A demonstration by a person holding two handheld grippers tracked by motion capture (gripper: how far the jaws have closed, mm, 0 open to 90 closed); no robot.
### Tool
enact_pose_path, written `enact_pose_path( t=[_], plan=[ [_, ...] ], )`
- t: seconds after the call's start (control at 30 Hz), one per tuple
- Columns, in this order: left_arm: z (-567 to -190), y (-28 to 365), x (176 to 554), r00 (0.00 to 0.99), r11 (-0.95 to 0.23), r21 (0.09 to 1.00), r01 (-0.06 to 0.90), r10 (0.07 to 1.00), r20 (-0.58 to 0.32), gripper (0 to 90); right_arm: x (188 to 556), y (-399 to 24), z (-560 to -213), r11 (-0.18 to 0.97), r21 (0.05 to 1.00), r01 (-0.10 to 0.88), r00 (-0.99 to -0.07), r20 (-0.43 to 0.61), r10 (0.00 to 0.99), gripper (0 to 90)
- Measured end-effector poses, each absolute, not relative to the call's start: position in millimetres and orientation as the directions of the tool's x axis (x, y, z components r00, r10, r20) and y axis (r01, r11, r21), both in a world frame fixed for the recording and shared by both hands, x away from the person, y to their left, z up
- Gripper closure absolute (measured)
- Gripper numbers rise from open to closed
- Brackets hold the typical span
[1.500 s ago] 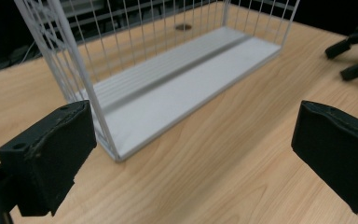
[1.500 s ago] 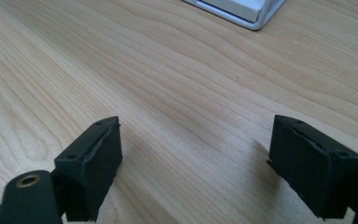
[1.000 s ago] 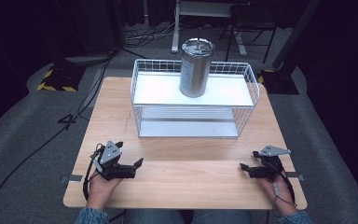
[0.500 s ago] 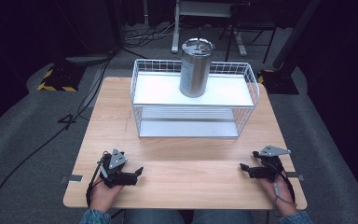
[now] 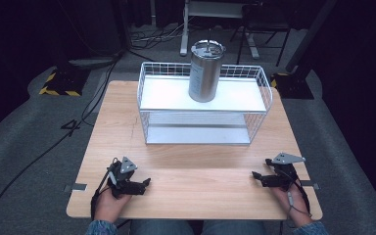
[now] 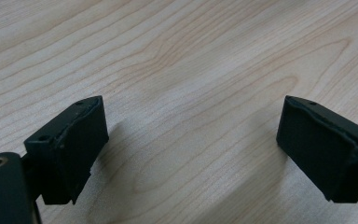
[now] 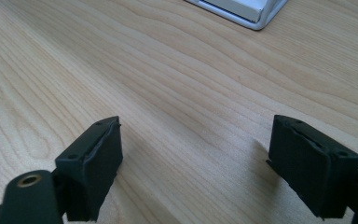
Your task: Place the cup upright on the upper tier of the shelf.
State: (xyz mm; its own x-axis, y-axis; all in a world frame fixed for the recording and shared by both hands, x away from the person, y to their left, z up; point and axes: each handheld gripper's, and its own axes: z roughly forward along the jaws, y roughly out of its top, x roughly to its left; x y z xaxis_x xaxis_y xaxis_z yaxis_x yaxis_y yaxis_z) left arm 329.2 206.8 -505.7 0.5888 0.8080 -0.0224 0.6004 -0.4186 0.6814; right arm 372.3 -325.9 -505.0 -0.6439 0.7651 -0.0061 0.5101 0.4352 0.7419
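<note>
A brushed steel canister (image 5: 205,71) with a lid stands upright on the top shelf of a white wire rack (image 5: 149,93) at the back of the wooden table (image 5: 196,161). My left gripper (image 5: 144,184) rests near the front left edge with its jaws pointing right. In the left gripper view it (image 6: 191,140) is open over bare wood. My right gripper (image 5: 256,177) lies near the front right edge, pointing left. In the right gripper view it (image 7: 196,154) is open too, with nothing between its fingers (image 7: 93,158).
The rack's white base corner (image 7: 247,9) shows far ahead in the right gripper view. A broad strip of bare wood lies between the rack and the two hands. Around the table are dark floor, cables (image 5: 39,156) and stand legs (image 5: 183,46).
My left gripper has slid a little toward the front edge of the table, mostly in the first half second. The right gripper, rack and canister have not moved.
</note>
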Motion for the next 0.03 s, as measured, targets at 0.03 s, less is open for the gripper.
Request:
enact_pose_path(
  t=[0.03],
  plan=[
    [-505.7, 206.4, 329.3, 0.587, -0.417, 0.682, 0.601, 0.809, -0.022, 9.3, 372.3, -325.9, -505.1, 0.435, 0.742, 0.51, -0.644, -0.006, 0.765, 17.8]
  ],
)
